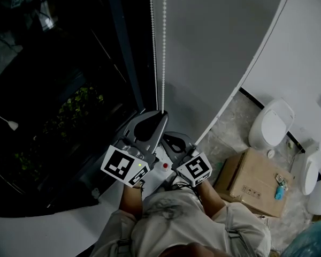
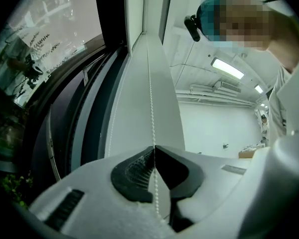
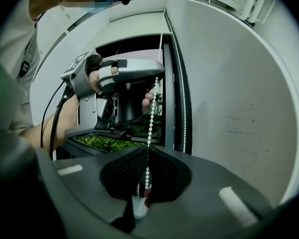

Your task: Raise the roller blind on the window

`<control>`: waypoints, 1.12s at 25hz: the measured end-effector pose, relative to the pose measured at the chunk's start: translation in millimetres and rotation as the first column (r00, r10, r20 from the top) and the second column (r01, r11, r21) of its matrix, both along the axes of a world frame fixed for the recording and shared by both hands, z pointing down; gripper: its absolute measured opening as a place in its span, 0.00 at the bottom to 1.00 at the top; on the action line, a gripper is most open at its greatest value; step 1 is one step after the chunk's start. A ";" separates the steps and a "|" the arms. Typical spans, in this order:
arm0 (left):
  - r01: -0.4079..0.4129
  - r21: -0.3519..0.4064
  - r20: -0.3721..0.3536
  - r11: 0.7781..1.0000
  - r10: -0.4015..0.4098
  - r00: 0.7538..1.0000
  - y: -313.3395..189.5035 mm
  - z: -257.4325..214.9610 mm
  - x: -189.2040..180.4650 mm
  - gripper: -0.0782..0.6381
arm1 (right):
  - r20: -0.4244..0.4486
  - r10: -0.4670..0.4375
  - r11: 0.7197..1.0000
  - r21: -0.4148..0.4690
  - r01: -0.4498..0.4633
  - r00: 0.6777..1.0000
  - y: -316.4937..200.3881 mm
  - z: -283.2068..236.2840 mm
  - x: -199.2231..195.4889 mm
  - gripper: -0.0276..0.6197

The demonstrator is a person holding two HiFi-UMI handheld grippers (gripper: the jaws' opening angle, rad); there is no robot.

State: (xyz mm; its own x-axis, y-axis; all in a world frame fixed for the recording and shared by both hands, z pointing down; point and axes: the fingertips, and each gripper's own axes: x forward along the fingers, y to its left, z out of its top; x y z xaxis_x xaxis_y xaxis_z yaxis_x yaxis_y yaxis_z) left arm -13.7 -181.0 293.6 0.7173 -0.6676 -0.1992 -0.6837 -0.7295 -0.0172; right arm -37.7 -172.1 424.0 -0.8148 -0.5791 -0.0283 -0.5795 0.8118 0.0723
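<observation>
A white bead chain (image 1: 163, 47) hangs in two strands beside the grey roller blind (image 1: 214, 47). My left gripper (image 1: 162, 113) is uppermost and is shut on the right-hand strand; in the left gripper view its pads meet on the chain (image 2: 151, 113), which runs up from the left gripper (image 2: 154, 148). Just below it, my right gripper (image 1: 166, 137) is also shut on the same strand. The right gripper view shows the chain (image 3: 151, 113) stretched between the right gripper (image 3: 147, 151) and the left gripper (image 3: 157, 75) above. The other strand (image 3: 181, 98) hangs free.
A dark window (image 1: 69, 90) with green plants (image 1: 80, 103) behind it fills the left. To the right, on the floor below, stand a cardboard box (image 1: 254, 183) and white sanitary fixtures (image 1: 271, 123). The person's torso is at the bottom of the head view.
</observation>
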 end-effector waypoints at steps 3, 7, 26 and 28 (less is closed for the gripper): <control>-0.001 -0.011 0.003 1.000 0.001 1.000 0.5 1.0 -2.0 0.13 | -0.003 0.001 1.000 0.006 -0.001 1.000 0.1 0.3 0.0 0.06; -0.004 -0.028 0.003 1.000 0.004 1.000 0.0 4.9 -5.3 0.13 | -0.009 0.001 1.000 -0.020 -0.001 1.000 0.3 5.0 -2.5 0.06; 0.011 -0.176 0.036 0.984 -0.004 0.999 -7.9 79.4 -7.6 0.13 | -0.102 0.012 0.990 -0.135 -0.026 0.995 -5.4 78.3 -4.9 0.06; 0.014 -0.190 0.037 0.982 -0.007 0.999 -8.7 86.4 -8.1 0.13 | -0.108 0.013 0.989 -0.147 -0.029 0.994 -5.4 85.3 -4.9 0.06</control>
